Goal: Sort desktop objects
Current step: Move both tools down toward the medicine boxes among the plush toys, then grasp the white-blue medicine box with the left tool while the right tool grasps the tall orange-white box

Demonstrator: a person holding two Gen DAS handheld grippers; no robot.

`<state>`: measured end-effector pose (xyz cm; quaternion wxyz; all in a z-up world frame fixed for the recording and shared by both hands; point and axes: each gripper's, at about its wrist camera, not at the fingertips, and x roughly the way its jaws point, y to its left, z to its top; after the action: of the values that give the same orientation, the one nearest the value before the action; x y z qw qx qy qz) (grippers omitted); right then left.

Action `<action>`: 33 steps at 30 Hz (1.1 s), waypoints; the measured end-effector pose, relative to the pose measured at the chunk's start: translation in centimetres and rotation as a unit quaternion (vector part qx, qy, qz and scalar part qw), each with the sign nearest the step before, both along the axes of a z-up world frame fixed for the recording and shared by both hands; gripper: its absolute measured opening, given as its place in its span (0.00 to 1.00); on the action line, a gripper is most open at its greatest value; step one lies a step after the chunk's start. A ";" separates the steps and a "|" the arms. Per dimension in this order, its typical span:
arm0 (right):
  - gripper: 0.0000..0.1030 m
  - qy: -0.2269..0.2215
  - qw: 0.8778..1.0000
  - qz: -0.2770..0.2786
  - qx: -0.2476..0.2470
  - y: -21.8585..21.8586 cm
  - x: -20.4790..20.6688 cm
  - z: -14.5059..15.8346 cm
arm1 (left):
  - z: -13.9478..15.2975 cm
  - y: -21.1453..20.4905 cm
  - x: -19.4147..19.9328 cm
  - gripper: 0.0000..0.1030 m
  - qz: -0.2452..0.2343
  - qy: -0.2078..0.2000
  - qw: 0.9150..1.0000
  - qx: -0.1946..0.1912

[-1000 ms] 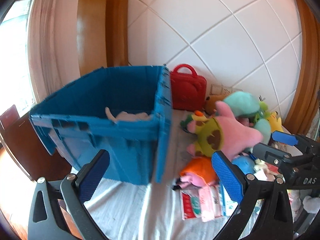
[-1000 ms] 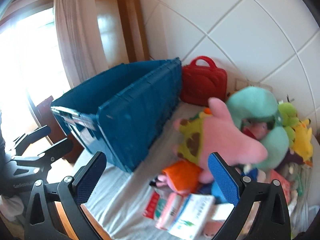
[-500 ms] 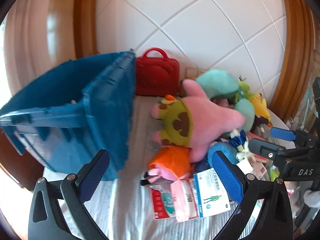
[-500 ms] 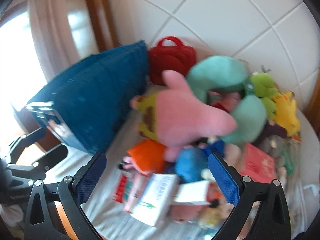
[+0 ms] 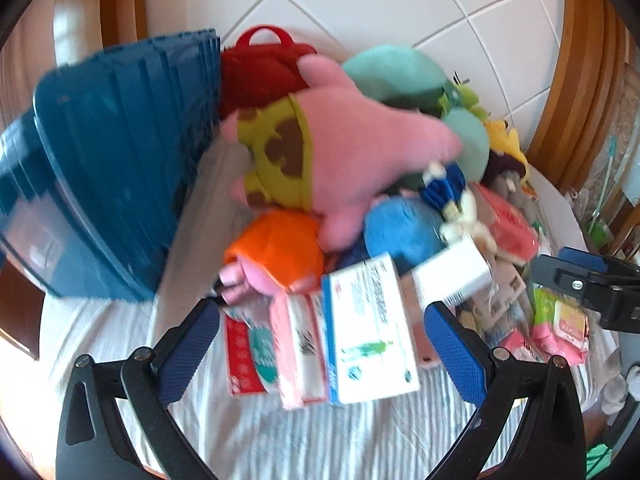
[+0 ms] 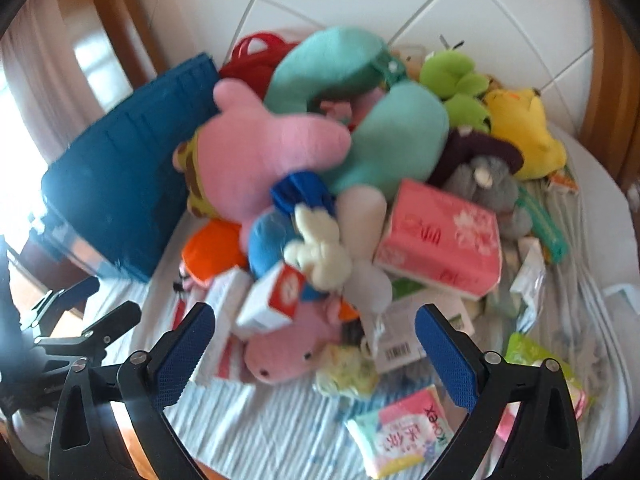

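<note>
1. Hovering over the heaped toys and boxes beside the blue crate (image 5: 108, 168), both claws gaped empty: left claw (image 5: 322, 346) wide, right claw (image 6: 314, 354) just been narrowing.
2. Pink starfish plush (image 6: 256, 152) perched atop; a careless grab could topple neighbours off the counter (image 6: 260, 432).

White tiled wall (image 5: 380, 4) behind, wooden frame (image 5: 576, 92) at right, striped tablecloth (image 5: 304, 436) below.

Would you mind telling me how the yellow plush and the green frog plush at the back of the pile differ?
The yellow plush is plain yellow and lies at the pile's right edge, partly on the cloth; the green frog plush is bright green and sits further in, beside the teal neck pillow. The yellow plush looks bulkier; the green frog plush looks smaller and lumpier. Both are soft toys near the tiled wall, and neither hand-held gripper touches them.
</note>
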<state>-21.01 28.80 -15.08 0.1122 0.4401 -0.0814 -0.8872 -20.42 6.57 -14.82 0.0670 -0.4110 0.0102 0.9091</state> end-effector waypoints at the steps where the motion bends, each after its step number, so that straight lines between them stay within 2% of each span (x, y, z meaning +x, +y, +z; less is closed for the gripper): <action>1: 0.77 -0.005 1.000 0.006 0.000 0.2 0.1 -0.5 | -0.3 0.5 0.4 1.00 0.002 -0.002 1.000 -0.001; 2: 0.68 -0.013 1.000 0.011 -0.002 0.6 0.2 -1.1 | -0.6 1.1 0.8 1.00 0.005 -0.005 1.000 -0.002; 5: 0.66 -0.030 0.999 0.024 -0.005 1.6 0.6 -2.3 | -1.4 2.4 1.5 1.00 0.010 -0.010 1.000 -0.009; 8: 0.58 -0.034 0.998 0.039 -0.020 1.7 1.0 -2.7 | -2.2 3.2 1.6 1.00 0.017 -0.015 1.000 -0.019; 13: 0.58 -0.043 0.997 0.049 -0.030 0.4 0.5 -3.5 | -3.9 4.0 0.8 1.00 0.010 -0.021 0.999 -0.034; 17: 0.59 -0.056 0.996 0.039 -0.060 -0.4 -0.7 -4.5 | -5.5 3.8 -0.5 0.99 0.004 -0.029 0.999 -0.046; 20: 0.61 -0.061 0.995 0.031 -0.076 -1.1 -1.7 -5.3 | -6.3 3.0 -1.3 0.89 -0.001 -0.037 0.999 -0.040; 24: 0.63 -0.061 0.994 0.021 -0.083 -2.3 -2.8 -5.8 | -6.9 1.9 -2.4 0.87 -0.005 -0.043 0.999 -0.034; 25: 0.63 -0.061 0.995 0.019 -0.082 -2.6 -3.1 -5.9 | -7.0 1.6 -2.6 0.84 -0.007 -0.043 0.999 -0.032; 26: 0.63 -0.062 0.995 0.016 -0.083 -2.9 -3.4 -6.0 | -7.1 1.2 -3.0 0.75 -0.012 -0.046 0.998 -0.029; 27: 0.63 -0.063 0.994 0.017 -0.085 -3.2 -3.7 -6.2 | -7.2 1.0 -3.2 0.75 -0.013 -0.048 0.998 -0.028; 28: 0.60 -0.064 0.994 0.019 -0.088 -3.4 -3.9 -6.3 | -7.2 0.8 -3.5 0.75 -0.013 -0.049 0.998 -0.025; 30: 0.41 -0.066 0.993 0.022 -0.094 -3.8 -4.4 -6.5 | -7.2 0.4 -4.0 0.74 -0.014 -0.049 0.999 -0.021; 31: 0.35 -0.066 0.992 0.027 -0.100 -4.1 -4.6 -6.6 | -7.2 0.2 -4.2 0.74 -0.016 -0.048 0.999 -0.018; 33: 0.33 -0.064 0.993 0.027 -0.094 -4.6 -4.9 -6.4 | -7.2 -0.1 -4.4 0.74 -0.020 -0.048 0.999 -0.015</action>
<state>-25.94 24.18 -21.53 0.1716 0.4854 -0.1592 -0.8424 -24.84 6.52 -21.98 0.0800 -0.4548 0.0286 0.8866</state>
